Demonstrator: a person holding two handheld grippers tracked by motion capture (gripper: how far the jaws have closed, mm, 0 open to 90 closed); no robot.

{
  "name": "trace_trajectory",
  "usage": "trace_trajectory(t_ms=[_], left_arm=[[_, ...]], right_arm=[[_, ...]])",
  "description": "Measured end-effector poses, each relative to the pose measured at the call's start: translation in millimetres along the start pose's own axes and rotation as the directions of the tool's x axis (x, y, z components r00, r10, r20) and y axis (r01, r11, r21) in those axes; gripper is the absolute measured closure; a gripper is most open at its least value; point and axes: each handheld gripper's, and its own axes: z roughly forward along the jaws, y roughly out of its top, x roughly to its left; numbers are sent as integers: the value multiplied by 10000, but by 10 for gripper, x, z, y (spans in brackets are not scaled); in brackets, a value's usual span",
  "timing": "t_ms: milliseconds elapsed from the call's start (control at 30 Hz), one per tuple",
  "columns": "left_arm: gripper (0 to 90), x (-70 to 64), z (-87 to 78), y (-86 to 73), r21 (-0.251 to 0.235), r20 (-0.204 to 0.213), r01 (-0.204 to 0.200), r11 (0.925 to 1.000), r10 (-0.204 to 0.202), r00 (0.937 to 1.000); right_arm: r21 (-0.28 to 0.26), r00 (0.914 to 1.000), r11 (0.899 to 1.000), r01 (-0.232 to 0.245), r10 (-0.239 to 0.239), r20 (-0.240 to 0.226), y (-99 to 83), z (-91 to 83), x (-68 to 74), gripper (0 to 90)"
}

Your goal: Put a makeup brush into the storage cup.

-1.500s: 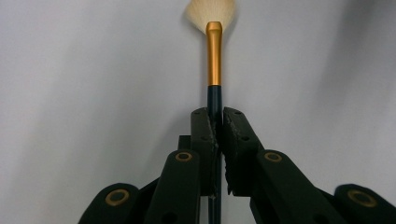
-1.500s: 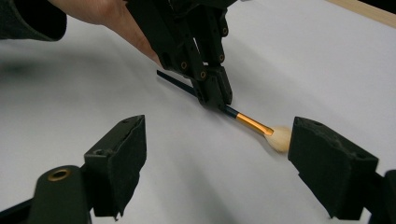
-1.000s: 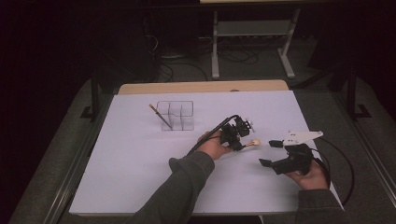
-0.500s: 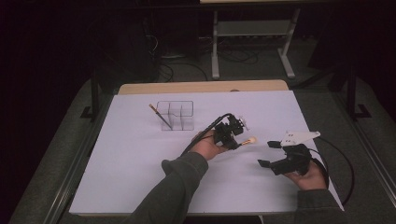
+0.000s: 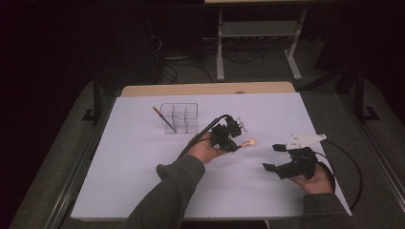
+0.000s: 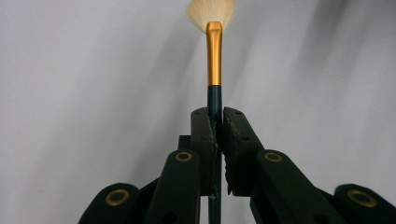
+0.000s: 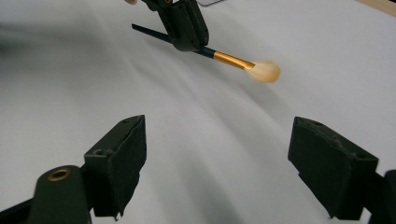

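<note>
Left gripper (image 5: 237, 139) is clamped on the dark-handled makeup brush w/ gold ferrule and pale bristles (image 5: 247, 142), now lifted off the white sheet and pulled back toward 7 o'clock vs a sec ago. Clear plastic divided organizer (image 5: 179, 118) w/ another brush sits at 10 o'clock, prob the drop spot. Right gripper (image 5: 273, 157) is spread wide, holding nothing.

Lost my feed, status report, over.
Left tongs shut on makeup brush, lifted. Right tongs open, idle. Organizer ahead, one brush inside, path clear.

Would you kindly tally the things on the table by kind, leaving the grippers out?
Brushes: 2, one in the left gripper with pale bristles, one leaning in the organiser
Clear organisers: 1
Total: 3
</note>
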Motion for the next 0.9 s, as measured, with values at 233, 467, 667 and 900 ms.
trace_trajectory(t_ms=[233,467,667,900], left_arm=[[835,15,-82,-58,-40,14,-25,10000,25,10000],[834,14,-153,-114,-128,5,-36,9999,36,10000],[834,12,-213,-152,-123,0,-127,9998,127,9999],[835,22,-259,-216,-270,59,-57,9996,59,10000]], right_arm=[[8,10000,10000,-52,52,2,9,6,8,186],[-36,9999,10000,-21,21,-119,31,19,21,185],[4,9998,10000,-17,17,-221,46,39,26,184],[54,9995,10000,-63,64,-296,69,68,45,183]])
